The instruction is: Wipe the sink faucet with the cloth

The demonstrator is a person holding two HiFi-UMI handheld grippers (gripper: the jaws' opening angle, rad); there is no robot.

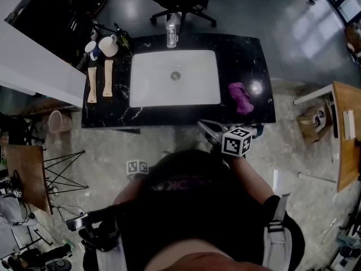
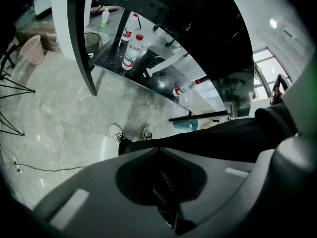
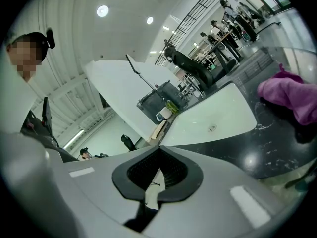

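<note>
Overhead, the head view alone gives the whole arrangement: the faucet (image 1: 171,31) stands upright at the far rim of the white sink (image 1: 152,86), which is set in a black marbled surface (image 1: 251,55); the purple cloth (image 1: 241,96) lies crumpled on that surface just right of the sink, well apart from the faucet; two mugs (image 1: 104,45) and two wooden pieces (image 1: 107,78) sit left of the sink. The right claw (image 3: 159,147) hangs at the surface's near edge, near the cloth but not touching it; its own view shows the jaws closed together on nothing, with cloth and basin beyond; the faucet cannot be picked out there. The left claw (image 2: 159,149), low beside the person, points downward; its view shows jaws together and empty, plus what the others miss: shoes (image 2: 131,133) on the floor and bottles (image 2: 130,53) on a shelf beneath the surface.
</note>
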